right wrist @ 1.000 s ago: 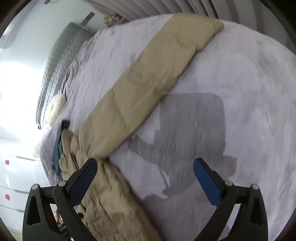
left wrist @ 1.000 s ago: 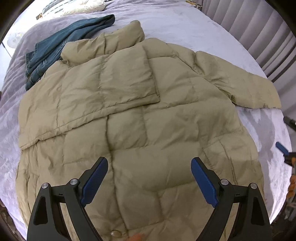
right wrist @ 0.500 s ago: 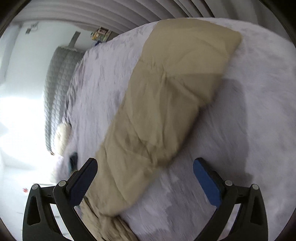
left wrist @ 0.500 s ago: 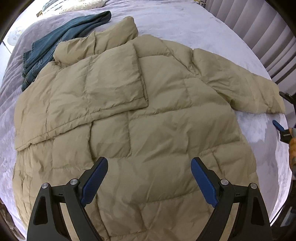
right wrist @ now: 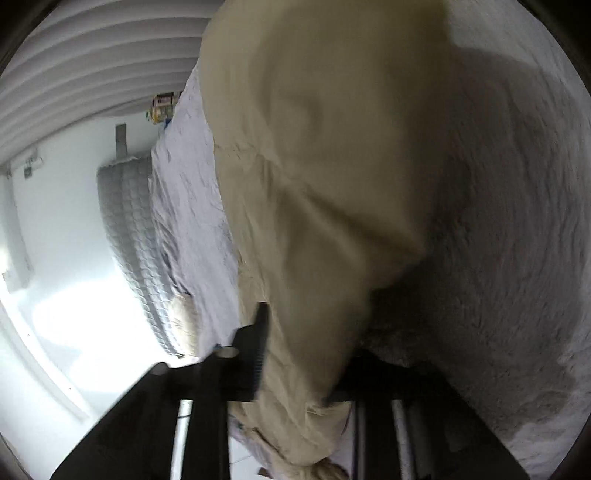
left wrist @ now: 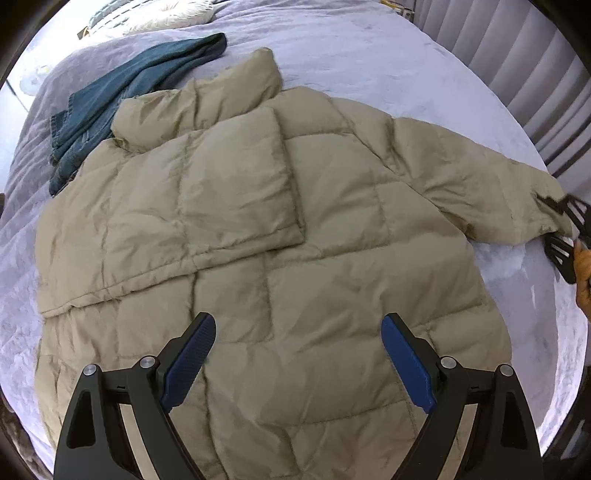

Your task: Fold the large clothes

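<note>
A tan puffer jacket (left wrist: 280, 229) lies spread flat on a lilac bedspread (left wrist: 369, 48), collar toward the far side, one sleeve folded across its body. Its other sleeve (left wrist: 491, 184) stretches out to the right. My left gripper (left wrist: 298, 354) hovers open above the jacket's lower half with nothing between its blue pads. In the right wrist view the sleeve's cuff (right wrist: 317, 236) fills the picture, and my right gripper (right wrist: 299, 354) is shut on it, black fingers pressing the fabric from both sides. The same right gripper (left wrist: 565, 229) shows at the cuff at the left wrist view's right edge.
A pair of dark blue jeans (left wrist: 122, 96) lies bunched beside the jacket's collar at the far left. A pale pillow (left wrist: 173, 14) rests at the head of the bed. Grey curtains (left wrist: 524, 74) hang along the bed's right side. A quilted grey headboard (right wrist: 133, 236) stands behind.
My right gripper swept down to the outstretched sleeve's cuff, rolled over, and shut on it. The left gripper stayed open, drifting slightly over the jacket.
</note>
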The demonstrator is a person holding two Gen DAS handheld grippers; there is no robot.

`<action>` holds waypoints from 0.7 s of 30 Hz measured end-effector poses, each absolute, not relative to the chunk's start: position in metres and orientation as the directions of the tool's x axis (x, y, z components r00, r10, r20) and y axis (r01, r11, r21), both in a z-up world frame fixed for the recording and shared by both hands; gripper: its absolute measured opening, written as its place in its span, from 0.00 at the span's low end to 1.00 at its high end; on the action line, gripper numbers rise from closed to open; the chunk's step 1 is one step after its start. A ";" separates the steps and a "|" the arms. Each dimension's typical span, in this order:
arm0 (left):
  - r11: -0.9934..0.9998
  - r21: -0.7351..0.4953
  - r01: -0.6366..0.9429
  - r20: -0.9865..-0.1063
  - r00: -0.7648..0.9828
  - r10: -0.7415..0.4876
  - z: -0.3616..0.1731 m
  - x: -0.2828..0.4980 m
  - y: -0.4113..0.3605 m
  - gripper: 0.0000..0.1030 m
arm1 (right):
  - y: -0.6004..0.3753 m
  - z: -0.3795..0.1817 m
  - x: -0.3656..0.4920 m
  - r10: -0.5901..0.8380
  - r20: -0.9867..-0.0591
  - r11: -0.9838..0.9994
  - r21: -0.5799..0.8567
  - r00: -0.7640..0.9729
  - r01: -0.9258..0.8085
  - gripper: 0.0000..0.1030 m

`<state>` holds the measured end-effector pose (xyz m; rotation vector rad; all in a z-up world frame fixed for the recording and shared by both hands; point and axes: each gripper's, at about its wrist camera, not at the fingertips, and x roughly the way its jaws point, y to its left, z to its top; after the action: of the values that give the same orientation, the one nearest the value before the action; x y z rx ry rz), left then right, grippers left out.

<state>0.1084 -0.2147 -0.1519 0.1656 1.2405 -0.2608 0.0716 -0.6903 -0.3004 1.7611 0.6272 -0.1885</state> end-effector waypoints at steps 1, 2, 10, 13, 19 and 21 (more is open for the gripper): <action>0.960 -0.027 0.278 -0.948 0.298 -0.113 -0.152 0.110 -0.211 0.89 | -0.689 -0.296 0.073 0.307 -0.441 -0.140 0.856 0.843 0.498 0.11; 0.961 -0.049 0.273 -0.949 0.287 -0.131 -0.153 0.113 -0.206 0.89 | -0.687 -0.291 0.074 0.305 -0.436 -0.121 0.864 0.847 0.488 0.10; 0.976 -0.052 0.211 -0.940 0.321 -0.119 -0.153 0.122 -0.158 0.89 | -0.646 -0.193 0.112 0.339 -0.433 0.242 0.898 0.835 0.367 0.09; 0.985 -0.069 0.160 -0.923 0.363 -0.124 -0.144 0.128 -0.131 0.89 | -0.607 -0.149 0.135 0.367 -0.433 0.388 0.876 0.824 0.287 0.10; 0.995 -0.038 0.093 -0.881 0.467 -0.077 -0.119 0.138 -0.078 0.89 | -0.486 -0.075 0.185 0.457 -0.425 0.623 0.780 0.781 0.060 0.10; 0.997 -0.042 0.066 -0.872 0.485 -0.069 -0.113 0.141 -0.058 0.89 | -0.428 -0.057 0.200 0.490 -0.447 0.699 0.714 0.748 -0.031 0.10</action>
<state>0.1413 -0.0579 -0.1133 -0.0030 1.0616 -0.0826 0.1999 -0.4282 -0.0567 0.7489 0.6733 0.3156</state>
